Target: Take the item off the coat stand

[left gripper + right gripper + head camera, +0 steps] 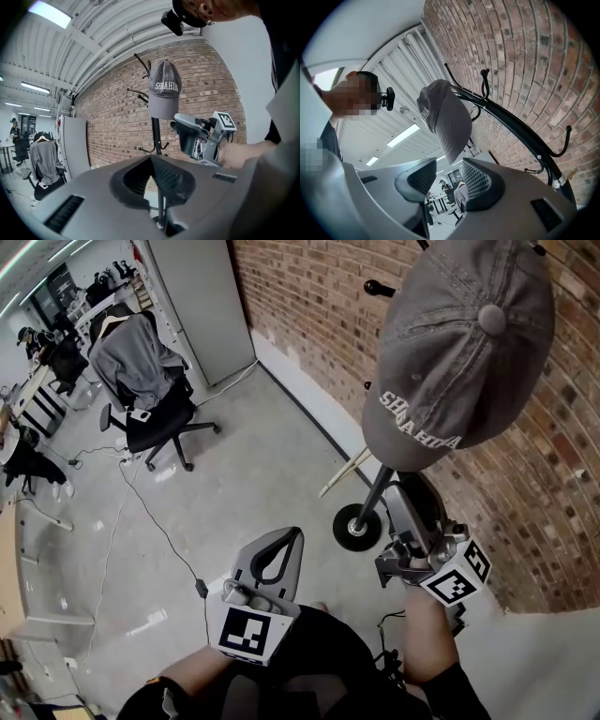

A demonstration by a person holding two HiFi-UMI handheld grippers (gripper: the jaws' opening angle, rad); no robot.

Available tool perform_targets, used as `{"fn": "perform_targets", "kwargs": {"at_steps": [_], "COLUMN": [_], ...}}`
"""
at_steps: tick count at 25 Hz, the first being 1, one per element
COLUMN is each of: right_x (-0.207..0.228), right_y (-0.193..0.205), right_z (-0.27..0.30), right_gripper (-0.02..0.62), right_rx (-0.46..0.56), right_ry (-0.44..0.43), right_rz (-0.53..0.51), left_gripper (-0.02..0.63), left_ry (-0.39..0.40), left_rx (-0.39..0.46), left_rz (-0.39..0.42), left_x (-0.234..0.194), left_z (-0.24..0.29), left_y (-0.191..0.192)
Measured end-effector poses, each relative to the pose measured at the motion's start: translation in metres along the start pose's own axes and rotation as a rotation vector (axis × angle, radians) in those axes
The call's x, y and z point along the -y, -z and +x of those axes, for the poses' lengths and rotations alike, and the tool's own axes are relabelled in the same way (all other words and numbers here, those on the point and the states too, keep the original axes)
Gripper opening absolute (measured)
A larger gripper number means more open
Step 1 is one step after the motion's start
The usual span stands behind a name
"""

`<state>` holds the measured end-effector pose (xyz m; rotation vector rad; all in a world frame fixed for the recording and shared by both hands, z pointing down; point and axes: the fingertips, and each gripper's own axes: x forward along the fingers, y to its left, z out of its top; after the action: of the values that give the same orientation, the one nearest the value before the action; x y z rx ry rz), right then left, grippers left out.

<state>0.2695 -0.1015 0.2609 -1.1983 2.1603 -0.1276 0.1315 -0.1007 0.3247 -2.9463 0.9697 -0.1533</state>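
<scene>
A grey baseball cap (459, 352) with white lettering hangs on top of a black coat stand (373, 499) against the brick wall. My right gripper (412, 487) points up at the cap from just below its brim. In the right gripper view its jaws (449, 165) stand open. The cap's brim (446, 117) hangs just above the gap, clear of both pads. My left gripper (292, 534) is lower and to the left, away from the stand, shut on nothing. In the left gripper view (151, 159) the cap (164, 89) and the right gripper (197, 136) show ahead.
The stand's round base (359, 527) sits on the concrete floor by the brick wall (309, 324). An office chair (155, 418) draped with a grey garment stands at the back left. A cable (150, 512) runs across the floor. Hooks (485, 77) stick out of the stand.
</scene>
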Motion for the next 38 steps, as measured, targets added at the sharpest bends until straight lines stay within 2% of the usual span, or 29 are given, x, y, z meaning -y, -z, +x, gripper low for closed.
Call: {"fn": "perform_targets", "kwargs": {"at_steps": [6, 13, 17, 23, 29, 33, 36, 38], "right_x": [-0.002, -0.022, -0.039, -0.073, -0.101, -0.129, -0.146, -0.149], "right_y": [-0.022, -0.037, -0.037, -0.051, -0.070, -0.071, -0.047, -0.020], "right_z": [0.010, 0.015, 0.018, 0.036, 0.085, 0.124, 0.149, 0.160], "right_gripper": [0.153, 0.147, 0.055, 0.035, 0.035, 0.032, 0.032, 0.032], "right_rx": [0.085, 0.147, 0.155, 0.179, 0.146, 0.083, 0.021, -0.023], "right_ry": [-0.090, -0.149, -0.152, -0.175, -0.191, -0.258, -0.301, -0.310], "right_rz": [-0.003, -0.002, -0.050, -0.141, -0.308, -0.387, -0.383, -0.337], "left_gripper": [0.032, 0.032, 0.032, 0.032, 0.031, 0.032, 0.032, 0.032], "left_ry": [-0.017, -0.058, -0.057, -0.043, -0.051, -0.073, -0.105, -0.136], "left_rx": [-0.015, -0.037, -0.039, -0.024, 0.029, 0.064, 0.051, 0.019], "left_rz": [0.014, -0.001, -0.012, -0.029, -0.063, -0.093, -0.127, -0.155], "left_x": [-0.003, -0.021, -0.033, -0.059, -0.097, -0.125, -0.149, -0.166], "left_z": [0.004, 0.000, -0.001, -0.004, -0.014, -0.028, -0.041, -0.051], "left_y": [0.003, 0.007, 0.013, 0.014, 0.001, -0.007, -0.001, 0.010]}}
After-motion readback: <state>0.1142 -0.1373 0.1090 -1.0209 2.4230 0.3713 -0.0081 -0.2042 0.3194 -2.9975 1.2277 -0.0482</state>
